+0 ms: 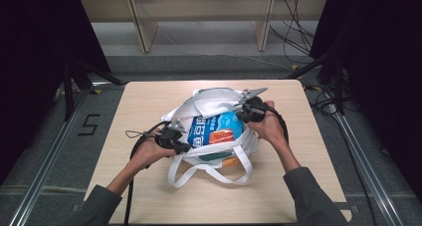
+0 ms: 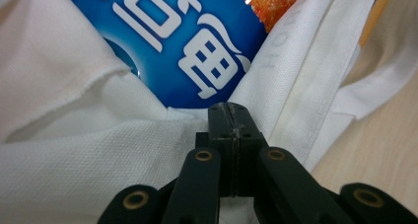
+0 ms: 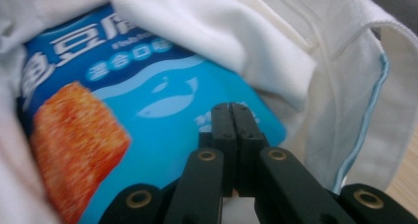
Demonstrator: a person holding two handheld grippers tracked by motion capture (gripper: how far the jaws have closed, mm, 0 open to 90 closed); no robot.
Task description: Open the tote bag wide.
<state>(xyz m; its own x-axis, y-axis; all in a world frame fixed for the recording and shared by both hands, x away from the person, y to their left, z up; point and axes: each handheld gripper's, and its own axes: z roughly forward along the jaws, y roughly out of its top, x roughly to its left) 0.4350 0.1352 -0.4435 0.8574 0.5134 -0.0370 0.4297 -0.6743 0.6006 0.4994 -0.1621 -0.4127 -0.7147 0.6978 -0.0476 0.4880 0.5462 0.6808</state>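
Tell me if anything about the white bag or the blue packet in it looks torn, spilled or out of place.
Nothing looks damaged or spilled. The white tote bag lies crumpled on the table with its mouth open, the blue snack packet partly showing inside. Its handles sprawl loosely toward the person. Both grippers are shut at the bag's sides.

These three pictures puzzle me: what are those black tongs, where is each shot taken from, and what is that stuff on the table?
A person holds a hand tool with two black jaws in each hand: the left gripper and the right gripper. The high view looks down from above; the other two come from small cameras riding on each tool. On the wooden table lies a white cloth bag with a blue snack packet inside. Both tools' jaws are shut; the left one looks pinched on the bag's edge, the right one rests over the packet.
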